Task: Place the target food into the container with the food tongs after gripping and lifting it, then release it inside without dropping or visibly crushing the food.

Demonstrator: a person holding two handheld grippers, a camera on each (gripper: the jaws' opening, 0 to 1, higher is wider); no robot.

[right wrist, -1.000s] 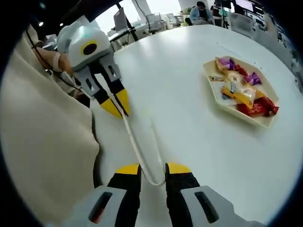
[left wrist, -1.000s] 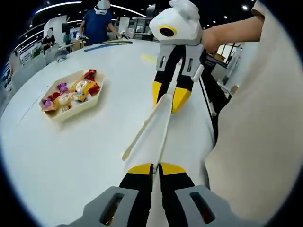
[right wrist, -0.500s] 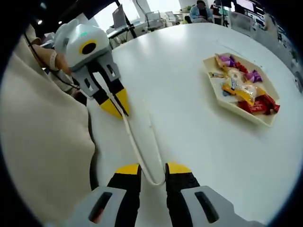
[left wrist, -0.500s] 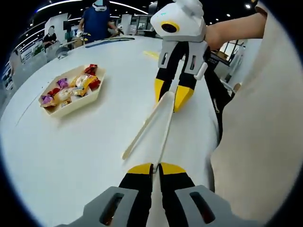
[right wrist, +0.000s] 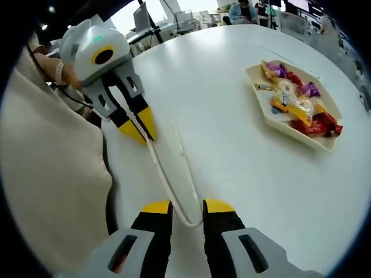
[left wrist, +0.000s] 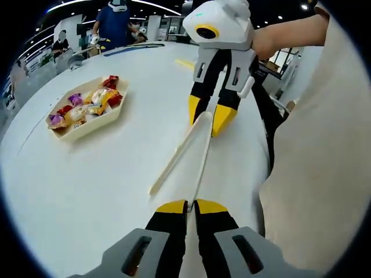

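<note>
- The left gripper (left wrist: 191, 204) has its jaws closed tight on one arm of the white tongs (left wrist: 188, 153), near that arm's tip.
- In the right gripper view the left gripper (right wrist: 141, 130) comes in from the left, its yellow tips pinching the end of the same tong arm.
- The right gripper (right wrist: 186, 207) holds the looped hinge end of the tongs (right wrist: 173, 176) between its jaws, which are narrowly apart and press on the loop from both sides.
- In the left gripper view the right gripper (left wrist: 209, 119) reaches down from the top, its yellow tips at the far end of the tongs.
- The tongs lie low over the white table (left wrist: 87, 185); their free arm splays out to one side.
- The tray (right wrist: 297, 134) of wrapped sweets (right wrist: 295, 107) sits on the table, well apart from the tongs and both grippers.
- The sweets are all in the tray (left wrist: 87, 128), in red, purple, yellow and white wrappers.
- A cream sleeve (left wrist: 313, 174) fills one side of each view.
</note>
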